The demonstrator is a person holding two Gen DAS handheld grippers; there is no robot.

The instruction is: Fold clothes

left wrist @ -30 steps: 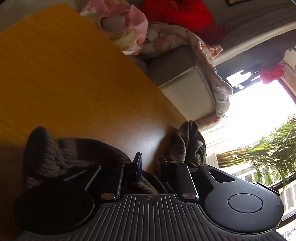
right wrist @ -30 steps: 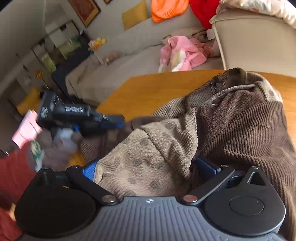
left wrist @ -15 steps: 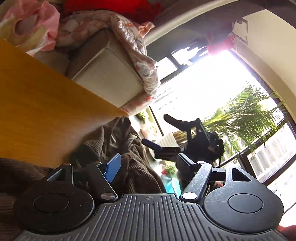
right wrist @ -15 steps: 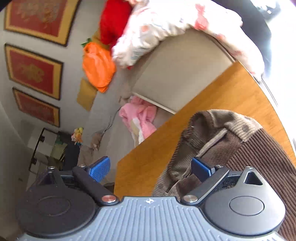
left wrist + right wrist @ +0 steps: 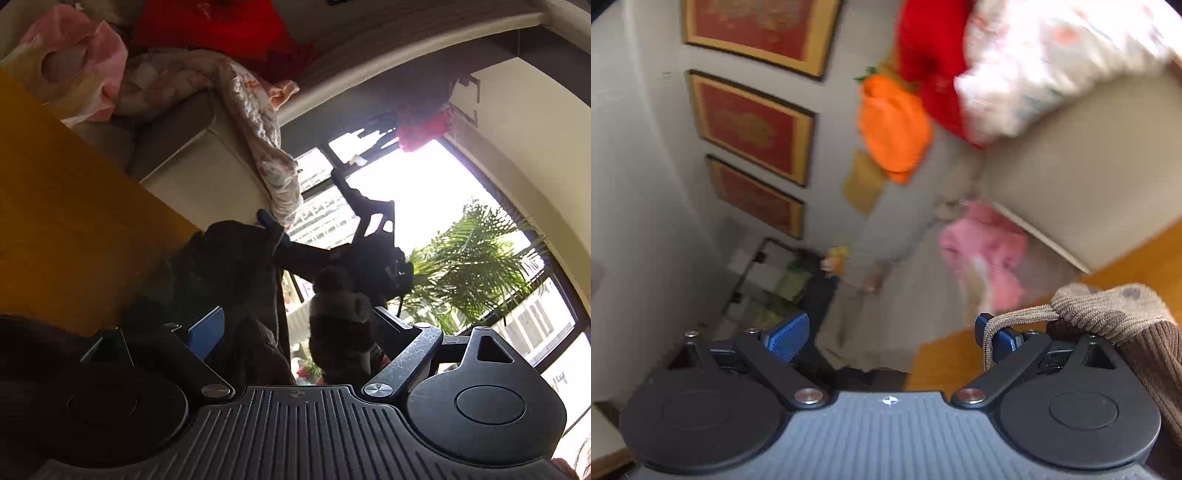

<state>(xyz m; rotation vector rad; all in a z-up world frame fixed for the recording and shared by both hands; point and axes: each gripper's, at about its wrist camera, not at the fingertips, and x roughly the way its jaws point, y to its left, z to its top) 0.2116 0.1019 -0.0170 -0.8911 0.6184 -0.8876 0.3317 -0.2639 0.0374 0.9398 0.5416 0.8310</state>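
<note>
The brown ribbed sweater (image 5: 229, 266) lies heaped at the wooden table's (image 5: 55, 206) edge, dark against the window. My left gripper (image 5: 297, 321) hovers over it with its jaws opening. A fold of knit sits loosely between the fingers, and the blue pad (image 5: 205, 332) does not press on it. The right gripper (image 5: 369, 236) shows ahead in the left wrist view, spread wide and held by a gloved hand (image 5: 340, 295). In the right wrist view my right gripper (image 5: 892, 332) is open. The sweater's tan hem (image 5: 1108, 306) hangs over the outside of its right finger (image 5: 997, 332).
A beige sofa (image 5: 192, 166) stands behind the table, carrying a floral blanket (image 5: 258, 122), pink clothes (image 5: 81, 66) and red clothes (image 5: 221, 29). An orange garment (image 5: 894, 125) lies on it too. Framed pictures (image 5: 753, 129) hang on the wall. A bright window with a palm (image 5: 480, 251) is to the right.
Both grippers were shut on the sweater, then let it go and opened wide. Both rose and swung away from the table: the left towards the window, the right towards the wall and sofa.
</note>
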